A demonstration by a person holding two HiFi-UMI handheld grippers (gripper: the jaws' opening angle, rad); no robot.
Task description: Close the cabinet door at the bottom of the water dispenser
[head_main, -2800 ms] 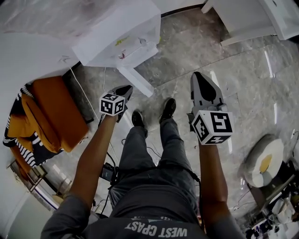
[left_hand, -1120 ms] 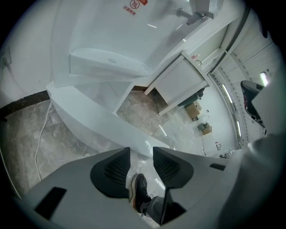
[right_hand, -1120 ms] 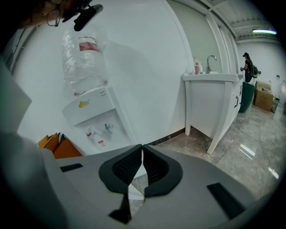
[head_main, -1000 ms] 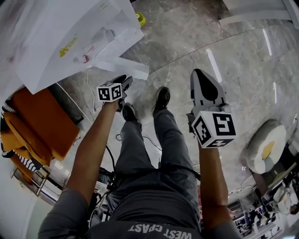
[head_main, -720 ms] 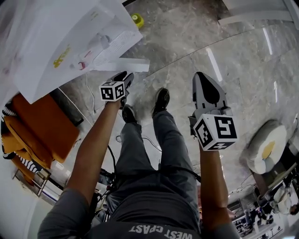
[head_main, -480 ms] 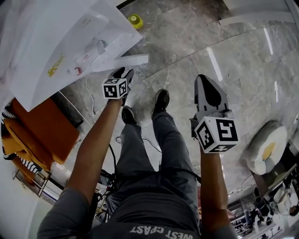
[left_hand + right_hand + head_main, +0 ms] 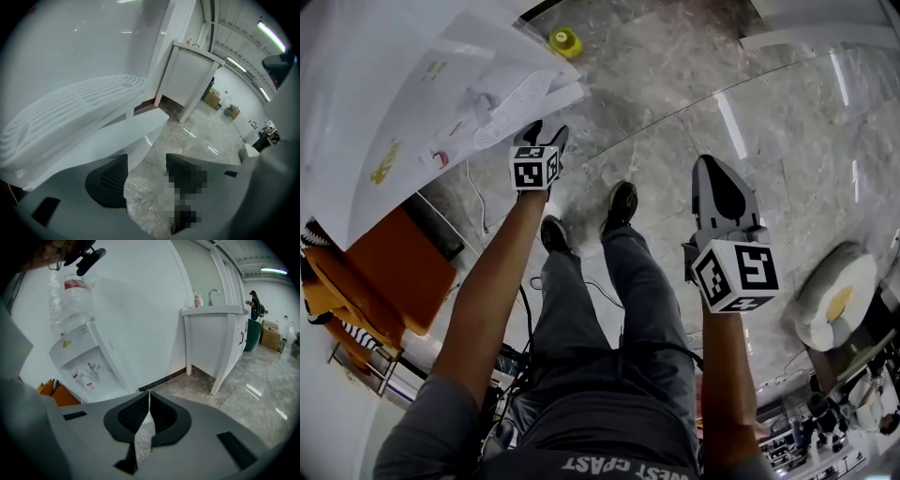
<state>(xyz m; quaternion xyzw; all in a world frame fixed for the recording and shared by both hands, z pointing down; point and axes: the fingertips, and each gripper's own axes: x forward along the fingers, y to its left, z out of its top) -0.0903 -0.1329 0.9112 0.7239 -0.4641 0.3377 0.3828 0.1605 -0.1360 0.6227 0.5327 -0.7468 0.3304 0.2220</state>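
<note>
The white water dispenser (image 7: 412, 84) fills the upper left of the head view, and its bottle-topped front also shows in the right gripper view (image 7: 79, 362). Its low cabinet door (image 7: 551, 97) juts out toward the floor as a white slab (image 7: 140, 124). My left gripper (image 7: 546, 131) points down right beside that door's edge. Its jaws (image 7: 146, 161) are opening, and only grey floor shows between them. My right gripper (image 7: 705, 167) hangs over the floor at mid right, away from the dispenser, shut with nothing held (image 7: 149, 397).
A yellow round object (image 7: 564, 41) lies on the floor behind the dispenser. Orange fabric (image 7: 384, 272) is heaped at the left. A white sink cabinet (image 7: 220, 333) stands to the right of the dispenser. A round pale cushion (image 7: 834, 309) sits at far right. The person's shoes (image 7: 619, 202) stand between the grippers.
My left gripper has travelled up the picture to the door's edge and rolled. The dispenser has slid to the upper left. My right gripper has sunk slightly.
</note>
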